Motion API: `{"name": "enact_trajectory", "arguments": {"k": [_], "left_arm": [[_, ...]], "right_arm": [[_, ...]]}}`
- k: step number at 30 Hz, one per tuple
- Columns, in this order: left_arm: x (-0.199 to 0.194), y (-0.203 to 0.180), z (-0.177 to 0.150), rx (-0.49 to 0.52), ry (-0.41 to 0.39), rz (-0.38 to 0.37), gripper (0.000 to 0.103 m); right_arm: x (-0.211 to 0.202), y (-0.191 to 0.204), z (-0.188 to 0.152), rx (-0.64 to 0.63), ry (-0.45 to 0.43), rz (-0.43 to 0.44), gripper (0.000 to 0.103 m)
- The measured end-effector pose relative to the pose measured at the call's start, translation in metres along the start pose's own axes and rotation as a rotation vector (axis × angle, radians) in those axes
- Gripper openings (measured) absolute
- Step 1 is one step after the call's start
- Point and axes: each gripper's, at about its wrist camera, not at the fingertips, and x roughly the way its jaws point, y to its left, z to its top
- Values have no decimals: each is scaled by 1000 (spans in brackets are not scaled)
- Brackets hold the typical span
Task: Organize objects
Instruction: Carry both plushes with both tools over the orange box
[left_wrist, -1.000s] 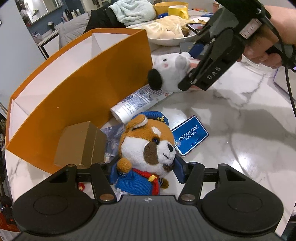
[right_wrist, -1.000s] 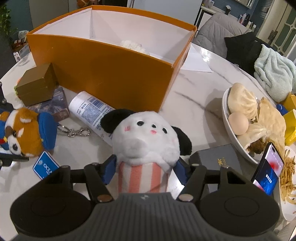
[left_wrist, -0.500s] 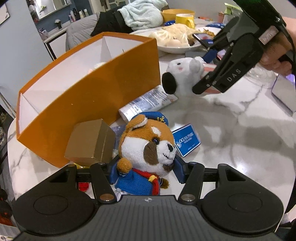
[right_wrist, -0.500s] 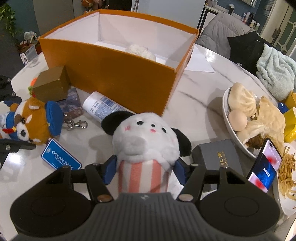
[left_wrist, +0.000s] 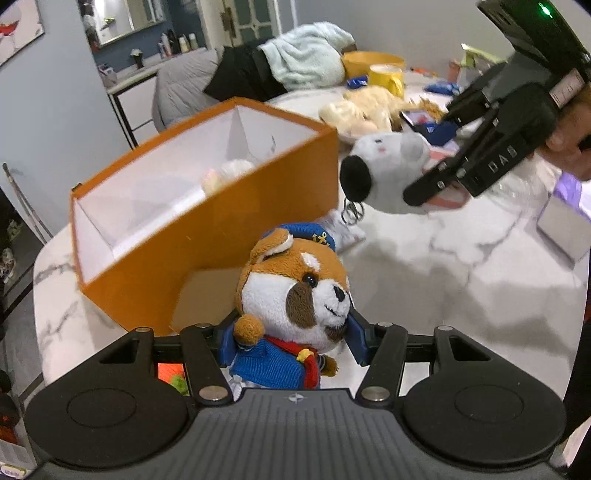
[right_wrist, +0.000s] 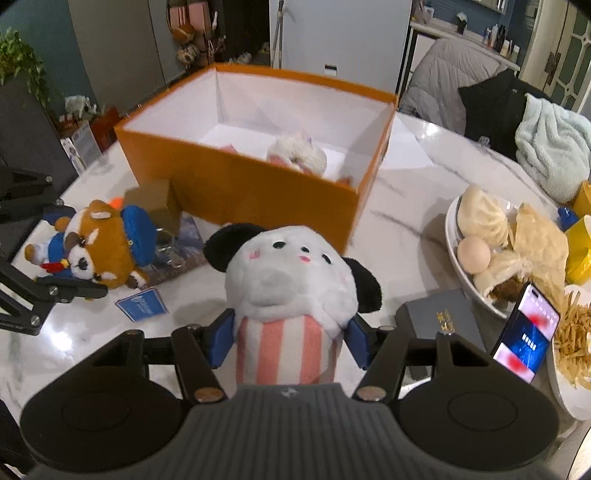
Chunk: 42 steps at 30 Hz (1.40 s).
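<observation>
Two fuzzy plush toys (left_wrist: 295, 295), rectangular orange box (right_wrist: 255, 192)

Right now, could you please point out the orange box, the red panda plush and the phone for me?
Orange box (right_wrist: 258, 192): right wrist view, on its near outer wall.
Red panda plush (left_wrist: 295, 291): left wrist view, on its face.
Phone (right_wrist: 524, 332): right wrist view, on its lit screen.

Each wrist view looks steeply down along its own fingers, close over the marble table (left_wrist: 461, 280); both share the orange box (left_wrist: 207, 236) (right_wrist: 258, 195), seen from opposite sides. Each also catches the other's gripper.
</observation>
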Motion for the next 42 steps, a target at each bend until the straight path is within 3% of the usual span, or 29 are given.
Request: {"name": "enact_trajectory", "arguments": {"k": [9, 22, 34, 42], "left_arm": [[-22, 17, 26, -45, -74, 22, 66], [-12, 50, 75, -123, -67, 53, 66], [4, 102, 112, -201, -71, 151, 66], [44, 136, 111, -288, -13, 165, 66]], "right_arm": [[-34, 5, 27, 20, -103, 32, 64], [-42, 16, 87, 12, -196, 20, 64], [-12, 21, 163, 17, -239, -5, 64], [42, 17, 197, 44, -192, -15, 64]]}}
